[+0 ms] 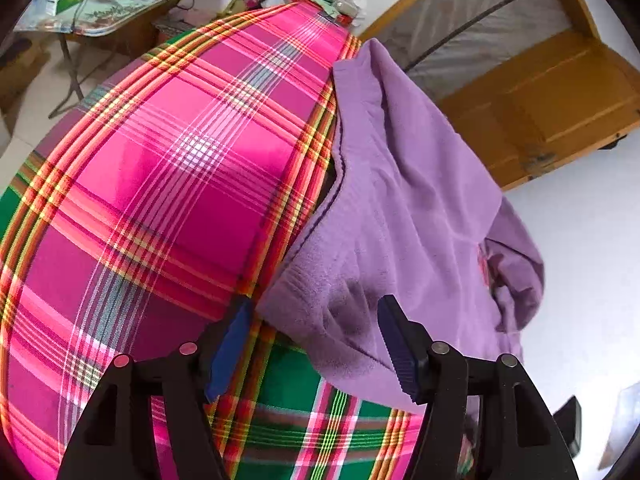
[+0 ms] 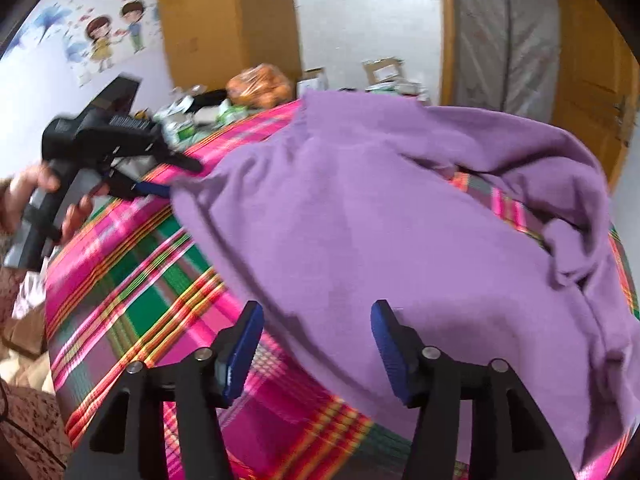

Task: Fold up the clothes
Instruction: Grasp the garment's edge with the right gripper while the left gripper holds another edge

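A purple fleece garment (image 1: 404, 208) lies rumpled on a table under a pink and green plaid cloth (image 1: 168, 168). My left gripper (image 1: 316, 340) is open, and the garment's near corner sits between its blue pads (image 1: 230, 344) without being pinched. In the right wrist view the garment (image 2: 360, 216) spreads across the plaid cloth (image 2: 132, 280), with a bunched sleeve at the right. My right gripper (image 2: 316, 344) hangs open over the garment's near edge with nothing gripped. The left gripper (image 2: 176, 178), held by a hand (image 2: 24, 188), shows at the garment's far left corner.
A cluttered side table (image 1: 120, 16) with boxes and cables stands beyond the plaid cloth. A bag of oranges (image 2: 260, 86) sits there. A wrapped mattress (image 2: 508, 32) leans by a wooden door (image 1: 540, 100). White floor lies to the right of the table.
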Demonstrator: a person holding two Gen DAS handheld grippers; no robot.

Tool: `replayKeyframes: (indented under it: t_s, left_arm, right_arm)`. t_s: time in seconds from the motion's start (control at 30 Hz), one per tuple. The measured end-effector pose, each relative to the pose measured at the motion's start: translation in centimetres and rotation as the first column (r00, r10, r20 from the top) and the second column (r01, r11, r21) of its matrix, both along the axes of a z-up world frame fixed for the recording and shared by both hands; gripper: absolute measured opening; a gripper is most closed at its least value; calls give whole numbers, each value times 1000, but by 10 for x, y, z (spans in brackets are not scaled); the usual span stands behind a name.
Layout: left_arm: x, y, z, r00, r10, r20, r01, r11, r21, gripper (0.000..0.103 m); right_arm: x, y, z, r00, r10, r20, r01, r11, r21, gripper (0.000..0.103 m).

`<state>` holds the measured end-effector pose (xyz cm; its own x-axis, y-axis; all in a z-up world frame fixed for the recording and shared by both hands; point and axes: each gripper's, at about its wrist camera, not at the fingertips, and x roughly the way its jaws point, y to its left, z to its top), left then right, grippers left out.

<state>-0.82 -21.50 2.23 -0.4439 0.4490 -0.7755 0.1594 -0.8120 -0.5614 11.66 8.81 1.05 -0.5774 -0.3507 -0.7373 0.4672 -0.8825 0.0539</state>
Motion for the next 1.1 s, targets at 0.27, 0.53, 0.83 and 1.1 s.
replayKeyframes:
  t_s: [0.27,0.53,0.83,1.1]
  left_arm:
    - [3,-35,-22,991,104,86,-127,934,334,65]
    - [16,-50,-35,980,160,118,-193,911,365,21]
    - [16,-68,-30,969,242,42,-242,905,349,7]
    - [26,-91,-22,966,256,18,-249,915,317,7]
  right_arm:
    - [-5,-24,-12,999,-28,26,25,995,93,57]
    - [-11,-33,-9,996,-82,23,80,993,85,17]
    - [-4,-41,-2,997,-75,-4,76,993,89,5]
    - [0,-46,1,998,-70,-4,70,994,83,4]
